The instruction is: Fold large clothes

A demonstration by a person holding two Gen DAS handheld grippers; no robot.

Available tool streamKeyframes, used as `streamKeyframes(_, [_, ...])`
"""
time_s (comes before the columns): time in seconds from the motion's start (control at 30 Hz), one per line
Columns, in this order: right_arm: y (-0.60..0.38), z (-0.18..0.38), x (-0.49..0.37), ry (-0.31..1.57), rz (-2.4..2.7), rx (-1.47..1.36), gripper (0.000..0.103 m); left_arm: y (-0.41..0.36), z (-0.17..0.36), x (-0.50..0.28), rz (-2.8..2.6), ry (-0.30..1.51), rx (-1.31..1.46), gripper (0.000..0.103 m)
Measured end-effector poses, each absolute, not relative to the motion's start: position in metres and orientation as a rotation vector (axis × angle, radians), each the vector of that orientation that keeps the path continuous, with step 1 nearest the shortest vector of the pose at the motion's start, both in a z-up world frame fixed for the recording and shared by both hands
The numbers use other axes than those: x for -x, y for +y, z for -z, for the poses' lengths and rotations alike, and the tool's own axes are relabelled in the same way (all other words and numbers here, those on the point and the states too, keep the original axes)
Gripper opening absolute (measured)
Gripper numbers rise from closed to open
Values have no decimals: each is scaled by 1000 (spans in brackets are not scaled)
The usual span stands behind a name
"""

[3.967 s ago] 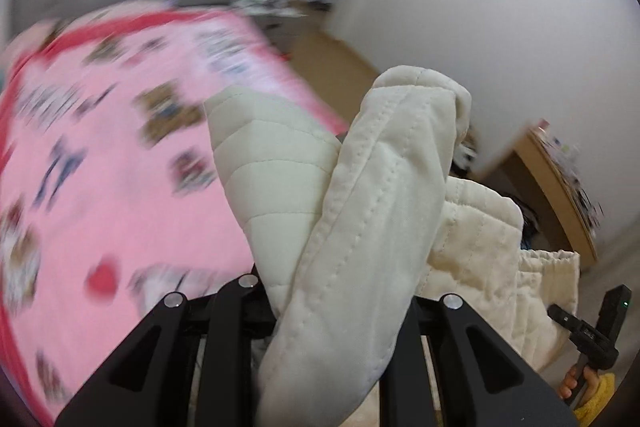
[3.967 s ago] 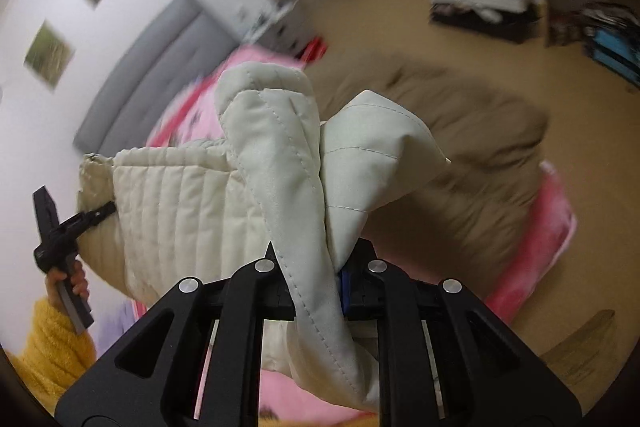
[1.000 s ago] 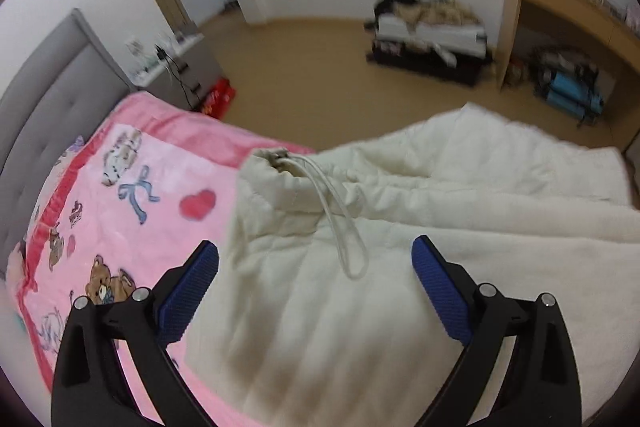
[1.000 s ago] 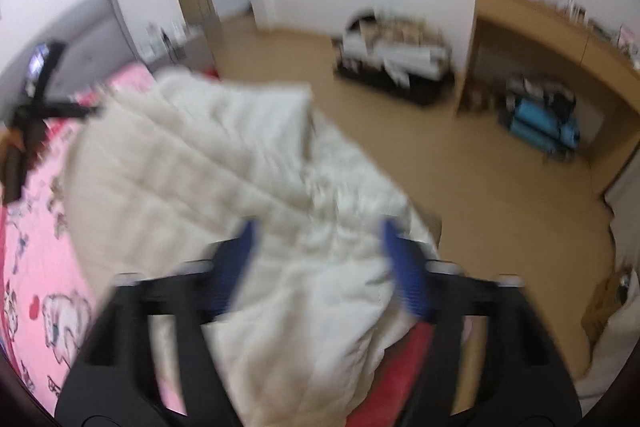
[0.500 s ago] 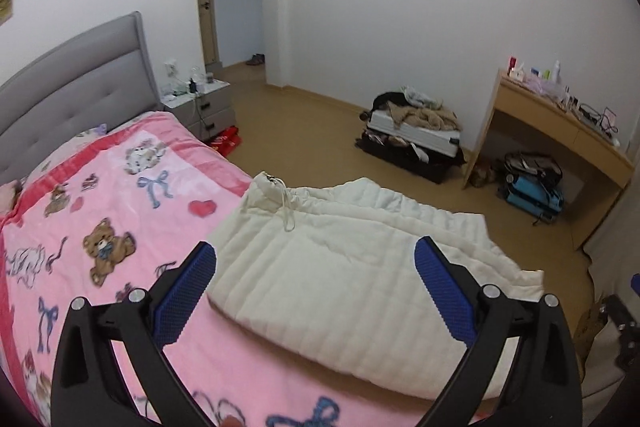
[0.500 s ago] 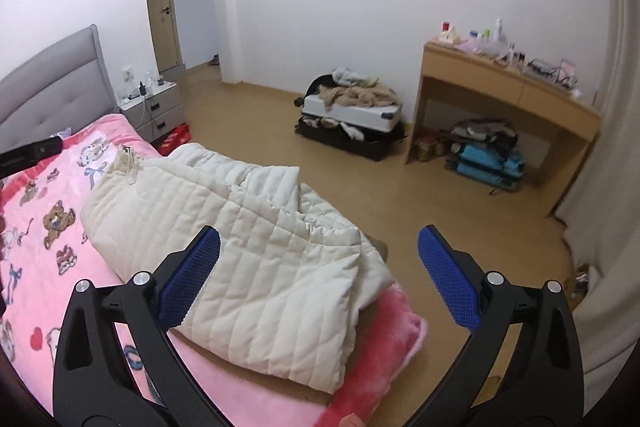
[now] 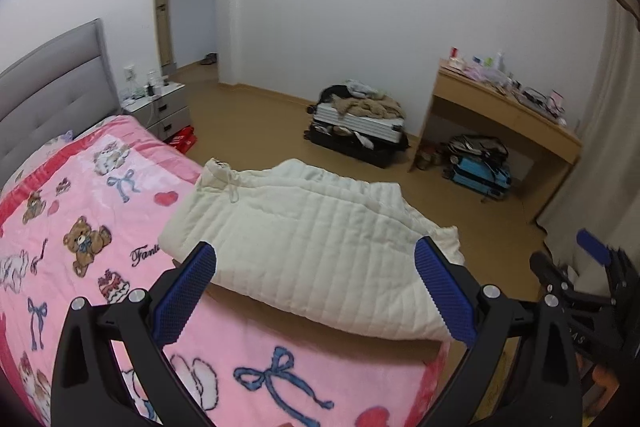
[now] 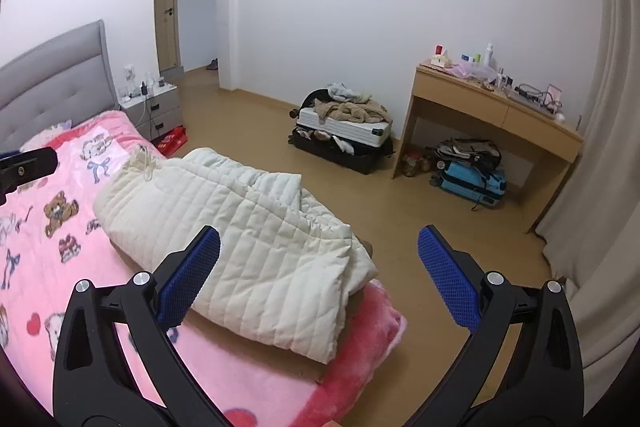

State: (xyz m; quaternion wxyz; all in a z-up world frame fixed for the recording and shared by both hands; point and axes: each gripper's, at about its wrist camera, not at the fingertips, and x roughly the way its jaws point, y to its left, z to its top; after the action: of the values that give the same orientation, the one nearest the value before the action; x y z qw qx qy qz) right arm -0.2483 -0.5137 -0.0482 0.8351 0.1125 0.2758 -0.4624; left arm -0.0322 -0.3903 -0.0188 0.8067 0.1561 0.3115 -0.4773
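Note:
A folded cream quilted garment [image 7: 308, 235] with a drawstring at its far end lies on the pink blanket [image 7: 92, 267] near the bed's foot corner. It also shows in the right wrist view [image 8: 240, 231]. My left gripper [image 7: 316, 291] is open and empty, held above and short of the garment. My right gripper [image 8: 320, 279] is open and empty, also held back from the garment. The right gripper's body shows at the right edge of the left wrist view [image 7: 592, 287].
A grey headboard [image 8: 52, 83] and a nightstand [image 8: 154, 107] stand at the far left. Open suitcases with clothes [image 8: 344, 131] lie by the wall. A wooden desk [image 8: 496, 107] with bags under it is at the right, with curtains [image 8: 600, 187] beside it.
Four seconds ago both grippers were shut on the cream garment. They have since let go, opened and drawn back and up from it. The garment lies folded on the bed.

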Motion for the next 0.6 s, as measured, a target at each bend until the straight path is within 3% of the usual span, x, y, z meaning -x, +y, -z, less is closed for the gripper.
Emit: streamKeyframes(0.6, [-493, 45, 261, 608, 960, -213, 95, -397, 27, 60, 1062, 616, -369, 98])
